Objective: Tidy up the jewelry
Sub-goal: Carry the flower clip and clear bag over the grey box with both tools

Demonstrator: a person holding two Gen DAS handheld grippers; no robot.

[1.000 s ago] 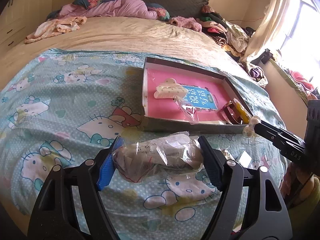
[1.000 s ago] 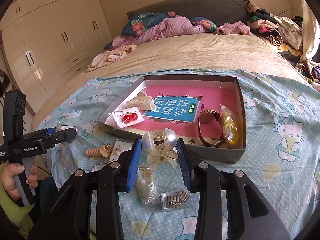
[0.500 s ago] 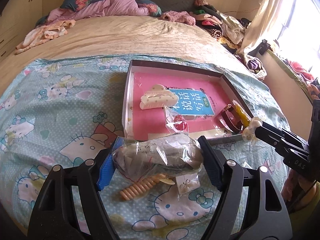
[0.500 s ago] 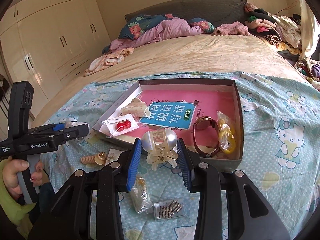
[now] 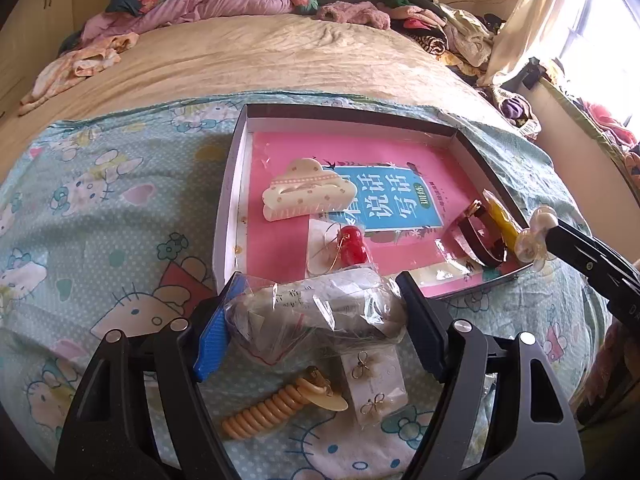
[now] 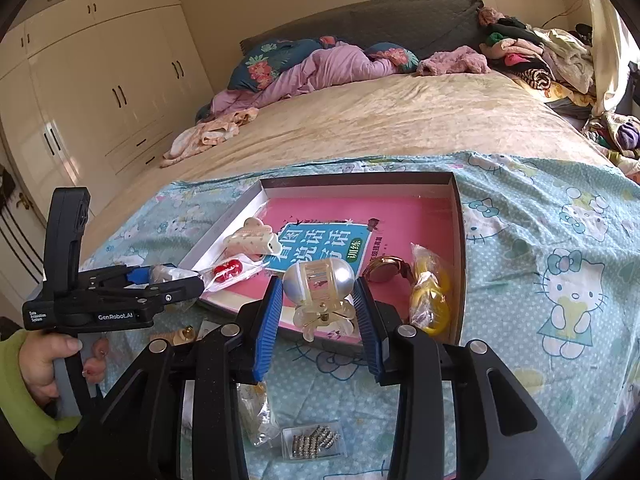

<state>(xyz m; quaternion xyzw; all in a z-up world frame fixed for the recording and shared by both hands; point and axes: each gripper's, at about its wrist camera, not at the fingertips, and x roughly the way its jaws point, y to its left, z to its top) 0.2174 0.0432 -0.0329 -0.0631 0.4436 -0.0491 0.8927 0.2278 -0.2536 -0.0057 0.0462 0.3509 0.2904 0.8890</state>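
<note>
My left gripper (image 5: 320,286) is shut on a clear plastic bag (image 5: 312,314) with grey contents, held just above the near left corner of a shallow grey box (image 5: 226,216). My right gripper (image 6: 318,285) is shut on a clear and silver hair claw (image 6: 320,286), held over the box's near edge (image 6: 461,240). On the pink book inside the box lie a cream hair claw (image 5: 308,192), red cherry earrings (image 5: 351,245), a brown watch (image 5: 476,236) and a bagged yellow bangle (image 5: 500,216).
On the Hello Kitty sheet in front of the box lie a beige spiral clip (image 5: 276,408), a card of bow earrings (image 5: 374,380), a small case of rhinestone clips (image 6: 314,438) and a small bag (image 6: 256,412). Clothes are piled at the bed's far end.
My left gripper has carried the bag to the right, close to the box's near left corner; the spiral clip and earring card came into view beneath it. The right gripper edged toward the box.
</note>
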